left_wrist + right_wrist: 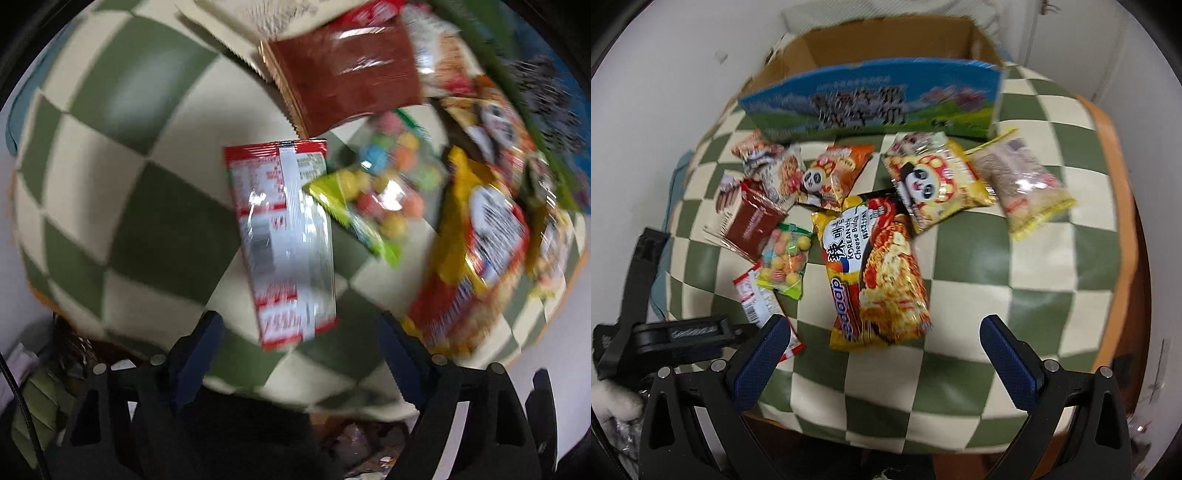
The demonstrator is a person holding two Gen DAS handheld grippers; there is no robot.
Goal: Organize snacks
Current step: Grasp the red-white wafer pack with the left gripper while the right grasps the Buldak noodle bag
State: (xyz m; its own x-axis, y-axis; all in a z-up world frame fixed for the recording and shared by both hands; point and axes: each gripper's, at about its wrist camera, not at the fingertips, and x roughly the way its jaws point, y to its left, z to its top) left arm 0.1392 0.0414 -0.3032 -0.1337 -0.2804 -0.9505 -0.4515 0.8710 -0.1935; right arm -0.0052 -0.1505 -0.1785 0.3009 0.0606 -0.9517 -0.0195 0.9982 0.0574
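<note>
On the green-and-cream checked counter [1015, 280] the snacks lie in a loose heap. The big yellow noodle packet [877, 273] runs lengthwise toward the camera, its top end toward the cardboard box [886, 48] at the far edge. That box stands open; its inside looks bare, though blur hides much. The red-and-silver packet [286, 240] lies long-axis upright in the left view, just ahead of the left tongs [299, 339], which gape with nothing between them. The right tongs [882, 343] also stand wide, holding nothing.
</note>
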